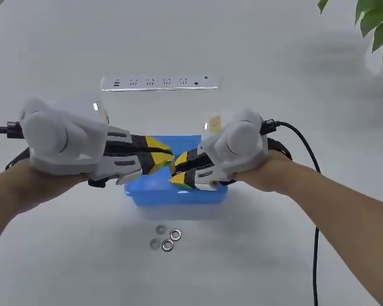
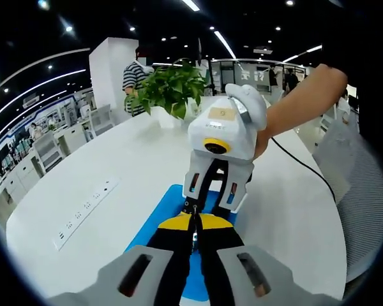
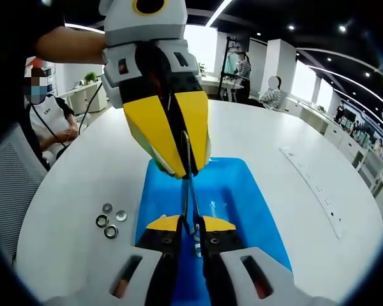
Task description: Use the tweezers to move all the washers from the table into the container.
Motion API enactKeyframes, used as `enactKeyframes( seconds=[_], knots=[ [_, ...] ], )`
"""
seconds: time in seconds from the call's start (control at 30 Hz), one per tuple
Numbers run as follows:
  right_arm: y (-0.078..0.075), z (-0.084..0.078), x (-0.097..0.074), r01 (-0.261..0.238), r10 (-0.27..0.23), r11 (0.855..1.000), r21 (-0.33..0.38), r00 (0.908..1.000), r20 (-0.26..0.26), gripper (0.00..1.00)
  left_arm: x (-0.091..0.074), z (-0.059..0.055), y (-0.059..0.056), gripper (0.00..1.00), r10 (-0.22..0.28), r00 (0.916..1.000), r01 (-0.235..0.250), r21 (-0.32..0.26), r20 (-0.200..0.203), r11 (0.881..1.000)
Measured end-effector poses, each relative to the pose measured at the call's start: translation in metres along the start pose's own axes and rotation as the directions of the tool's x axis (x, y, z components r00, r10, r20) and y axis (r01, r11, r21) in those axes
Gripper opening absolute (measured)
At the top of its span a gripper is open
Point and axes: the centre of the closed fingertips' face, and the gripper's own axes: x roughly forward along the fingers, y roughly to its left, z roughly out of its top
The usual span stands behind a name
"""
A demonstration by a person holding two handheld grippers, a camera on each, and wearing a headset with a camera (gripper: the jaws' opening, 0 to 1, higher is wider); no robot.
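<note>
Your left gripper (image 1: 168, 155) and right gripper (image 1: 174, 175) meet tip to tip over the blue container (image 1: 179, 194). L comes in from your left, R from your right, w/ a hand round each body. Both have their jaws pinched together on the tweezers (image 3: 189, 191). In the right gripper view the thin metal pair runs from betw. the left gripper's (image 3: 185, 171) yellow jaws straight down into the right gripper's (image 3: 191, 224) own jaws, each set closed against it. The left gripper view agrees: the left gripper (image 2: 195, 221) is closed w/ a sliver of metal betw. its jaws, and the right gripper (image 2: 195, 205) sits nose-on just beyond. The tweezers hang above the container's open inside. Can't tell which end is the tip.

Washers (image 1: 165, 237): four, in a tight cluster on the white worktop (image 1: 274, 83). They lie on your side of the container, toward the near edge and apart from its wall. In the right gripper view they (image 3: 108, 220) lie left of the container (image 3: 255, 197).

The container (image 2: 172, 201) sits approx. mid worktop, long side across you. A power strip (image 1: 158, 83) lies beyond it toward the far edge, roughly parallel w/ it. Plant leaves (image 1: 376, 29) show at the far right edge. A black cable (image 1: 313, 191) trails back from the right gripper along your arm.
</note>
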Motion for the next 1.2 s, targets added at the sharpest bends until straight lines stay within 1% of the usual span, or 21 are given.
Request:
enactKeyframes(
  seconds=[0.5,0.6,0.77,1.03,1.2],
  knots=[
    [-0.002,0.001,-0.002,0.019,-0.019,1.0,0.011,0.9998,-0.003,0.15,0.001,0.002,-0.001,0.06,-0.003,1.0,0.003,0.023,-0.002,1.0],
    [-0.003,0.003,-0.005,0.024,-0.024,1.0,0.014,0.9997,0.001,0.15,0.002,0.004,-0.002,0.06,-0.004,1.0,0.003,0.026,0.003,1.0],
    [-0.002,0.006,-0.007,0.031,-0.032,0.999,0.018,0.9995,0.006,0.16,0.001,0.005,-0.001,0.06,0.0,1.0,0.0,0.031,0.0,1.0],
    [-0.001,0.015,-0.017,0.049,-0.05,0.999,0.012,0.9987,0.009,0.18,-0.006,0.013,-0.003,0.05,0.008,1.0,-0.008,0.036,0.005,0.999],
    [0.001,0.017,-0.025,0.061,-0.061,0.998,0.018,0.9981,0.009,0.2,-0.01,0.018,-0.004,0.05,0.013,0.9999,-0.013,0.038,0.008,0.999]
  ],
)
